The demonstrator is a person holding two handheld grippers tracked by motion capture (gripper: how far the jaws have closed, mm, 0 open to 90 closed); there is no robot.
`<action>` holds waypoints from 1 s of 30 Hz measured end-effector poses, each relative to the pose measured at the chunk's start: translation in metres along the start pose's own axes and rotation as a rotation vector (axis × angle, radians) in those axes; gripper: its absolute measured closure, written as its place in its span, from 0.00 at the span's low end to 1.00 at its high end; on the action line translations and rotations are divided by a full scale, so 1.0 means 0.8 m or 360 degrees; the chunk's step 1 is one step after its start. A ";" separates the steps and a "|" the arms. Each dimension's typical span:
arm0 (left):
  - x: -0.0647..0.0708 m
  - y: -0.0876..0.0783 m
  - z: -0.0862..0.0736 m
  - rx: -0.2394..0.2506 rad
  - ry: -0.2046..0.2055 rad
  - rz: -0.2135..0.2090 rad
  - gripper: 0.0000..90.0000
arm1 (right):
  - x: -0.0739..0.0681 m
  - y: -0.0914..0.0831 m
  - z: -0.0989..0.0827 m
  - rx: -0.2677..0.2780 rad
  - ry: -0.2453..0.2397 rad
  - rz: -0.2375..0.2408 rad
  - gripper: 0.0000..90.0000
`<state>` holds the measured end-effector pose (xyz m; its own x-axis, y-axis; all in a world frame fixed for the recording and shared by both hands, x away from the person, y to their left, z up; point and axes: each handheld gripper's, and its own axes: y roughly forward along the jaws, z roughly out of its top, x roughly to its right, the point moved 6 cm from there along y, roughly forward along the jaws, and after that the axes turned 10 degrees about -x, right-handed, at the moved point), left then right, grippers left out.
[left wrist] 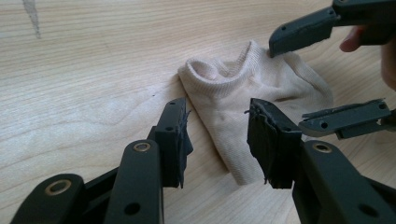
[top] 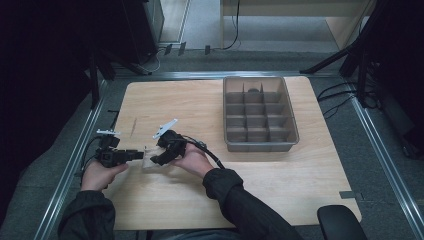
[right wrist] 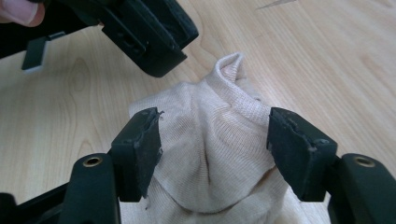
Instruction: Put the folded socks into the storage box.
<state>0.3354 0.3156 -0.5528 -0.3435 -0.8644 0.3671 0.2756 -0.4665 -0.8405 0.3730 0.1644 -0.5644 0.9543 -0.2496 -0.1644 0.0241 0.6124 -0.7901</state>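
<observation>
A cream ankle sock (top: 150, 160) lies crumpled on the wooden table (top: 200, 105) near its left front. Both grippers meet over it, each held in a hand. In the left gripper view, the left gripper (left wrist: 217, 140) stands open with the sock (left wrist: 243, 98) lying between and beyond its pads, which do not press on it. The right gripper (left wrist: 289, 84) reaches in from the upper right there, its jaws apart around the sock's far end. In the right gripper view, the right gripper (right wrist: 215, 149) stands wide open astride the sock (right wrist: 210, 140), its cuff poking up; a jaw of the left gripper hangs at top left.
A grey tray (top: 260, 146) with several compartments stands at the back right of the table, with a dark item (top: 254, 90) in a far compartment. A metal frame (top: 70, 165) runs round the table's edges. A black rounded object (top: 340, 222) sits at the front right corner.
</observation>
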 end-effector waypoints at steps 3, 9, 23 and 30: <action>-0.003 -0.002 0.000 0.0014 -0.0011 -0.0005 0.63 | 0.003 0.006 -0.002 -0.0028 -0.0017 -0.0010 0.34; -0.008 -0.004 -0.001 0.0015 -0.0029 -0.0004 0.62 | 0.002 0.016 -0.005 -0.0061 -0.0029 -0.0049 0.34; -0.008 -0.003 -0.002 -0.0003 -0.0038 -0.0012 0.61 | -0.001 0.024 -0.013 -0.0060 -0.0128 -0.0167 0.37; -0.008 -0.003 -0.003 -0.0006 -0.0046 -0.0020 0.61 | 0.003 0.021 -0.018 -0.0003 -0.0077 -0.0254 0.56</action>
<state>0.3345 0.3230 -0.5543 -0.3207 -0.8636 0.3890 0.2680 -0.4766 -0.8373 0.3715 0.1635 -0.5868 0.9516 -0.3073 -0.0081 0.1760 0.5662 -0.8052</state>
